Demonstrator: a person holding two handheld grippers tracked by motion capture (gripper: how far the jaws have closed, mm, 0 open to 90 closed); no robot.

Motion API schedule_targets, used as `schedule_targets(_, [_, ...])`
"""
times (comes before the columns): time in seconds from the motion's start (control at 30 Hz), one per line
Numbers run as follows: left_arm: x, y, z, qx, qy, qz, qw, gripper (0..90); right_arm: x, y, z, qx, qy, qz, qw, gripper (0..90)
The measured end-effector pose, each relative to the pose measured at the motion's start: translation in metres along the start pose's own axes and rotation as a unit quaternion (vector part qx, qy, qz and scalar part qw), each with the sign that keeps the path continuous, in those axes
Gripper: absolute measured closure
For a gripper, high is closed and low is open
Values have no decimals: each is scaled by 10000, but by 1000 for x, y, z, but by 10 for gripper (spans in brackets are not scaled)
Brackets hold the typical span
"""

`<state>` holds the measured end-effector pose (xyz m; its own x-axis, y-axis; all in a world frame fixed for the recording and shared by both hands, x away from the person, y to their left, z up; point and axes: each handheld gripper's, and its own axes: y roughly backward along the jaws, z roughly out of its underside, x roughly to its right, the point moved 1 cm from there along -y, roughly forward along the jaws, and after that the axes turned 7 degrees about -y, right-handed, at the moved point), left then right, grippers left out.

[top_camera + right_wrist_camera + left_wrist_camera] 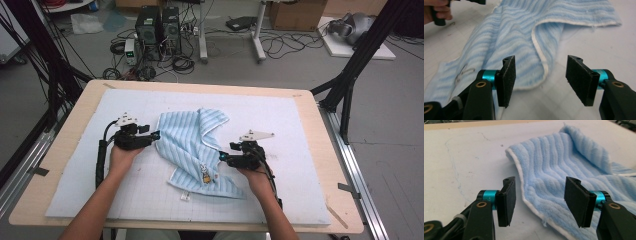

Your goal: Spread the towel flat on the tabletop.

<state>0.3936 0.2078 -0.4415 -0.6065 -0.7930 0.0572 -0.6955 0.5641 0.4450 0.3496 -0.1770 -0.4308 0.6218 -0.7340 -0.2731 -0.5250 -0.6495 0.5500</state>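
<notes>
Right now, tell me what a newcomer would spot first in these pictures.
A crumpled blue striped towel lies mid-table on the pale mat, one corner folded over and a small cartoon patch near its front edge. The left gripper sits at its left edge and the right gripper at its right, each with open fingers and nothing pinched. Behind the table, computer towers stand among tangled cables on the floor.
</notes>
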Motion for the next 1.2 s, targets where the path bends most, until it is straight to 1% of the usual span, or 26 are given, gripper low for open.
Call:
schedule_targets(0.07, [1,8,4,117,-28,51,9999,411,-4,-12,-7,-41,86,5,10000,468])
schedule_targets(0.1, [1,8,4,117,-28,51,9999,411,-4,-12,-7,-41,86,5,10000,468])
schedule_targets(0.13, [0,11,6,148,-77,72,9998,411,-7,-24,-14,-156,145,89,9997,486])
schedule_targets(0.17, [0,13,7,175,-93,87,9998,411,-7,-24,-14,-156,145,89,9997,486])
schedule_targets(0.2, [0,16,10,199,-104,73,9997,409,-10,-37,-20,-215,200,200,9994,507])
schedule_targets(0.23, [0,16,10,199,-104,73,9997,408,-10,-37,-20,-215,200,200,9994,507])
schedule_targets(0.27, [-1,18,11,213,-104,70,9997,407,-11,-49,-25,-316,241,244,9989,508])
schedule_targets(0.3, [-2,19,12,211,-130,63,9997,407,-11,-49,-25,-316,241,244,9989,508])
schedule_targets(0.33, [-3,21,13,220,-143,67,9996,408,-13,-60,-30,-398,229,268,9986,528])
schedule_targets(0.37, [-3,22,14,228,-137,51,9996,408,-13,-60,-30,-398,229,268,9986,528])
schedule_targets(0.4, [-4,23,15,243,-124,15,9996,408,-15,-68,-34,-473,307,330,9979,565])
schedule_targets(0.43, [-4,23,15,243,-124,15,9996,408,-15,-68,-34,-473,307,330,9979,565])
schedule_targets(0.47, [-4,23,16,255,-108,7,9996,408,-17,-77,-37,-547,237,301,9978,563])
schedule_targets(0.57, [-5,25,18,252,-94,-20,9996,408,-20,-85,-38,-630,263,330,9971,561])
schedule_targets(0.6, [-6,26,19,287,-83,-41,9995,408,-20,-94,-37,-730,255,433,9961,561])
schedule_targets(0.63, [-6,26,19,287,-83,-41,9995,408,-20,-94,-37,-730,255,433,9961,561])
schedule_targets(0.67, [-6,26,19,289,-79,-26,9995,408,-22,-99,-38,-757,365,574,9948,596])
schedule_targets(0.77, [-6,25,20,281,-77,-14,9996,409,-22,-100,-40,-772,513,738,9930,671])
schedule_targets(0.8, [-6,25,20,283,-73,-14,9996,409,-21,-100,-41,-771,515,800,9925,709])
schedule_targets(0.83, [-5,25,20,286,-81,-15,9996,411,-18,-98,-43,-756,545,913,9915,787])
schedule_targets(0.87, [-5,25,20,287,-100,-10,9995,411,-18,-98,-43,-756,545,913,9915,787])
schedule_targets(0.93, [-5,25,19,300,-100,-7,9995,411,-14,-95,-44,-751,620,1041,9898,848])
schedule_targets(1.07, [-5,25,20,279,-76,-17,9996,411,4,-83,-48,-553,472,1404,9874,870])
schedule_targets(1.1, [-5,25,20,269,-87,-14,9996,411,11,-79,-50,-468,393,1484,9870,871])
schedule_targets(1.13, [-4,24,20,270,-80,-13,9996,412,23,-73,-53,-346,273,1659,9852,873])
schedule_targets(1.2, [-4,24,20,261,-96,7,9996,412,27,-71,-54,-354,226,1715,9843,873])
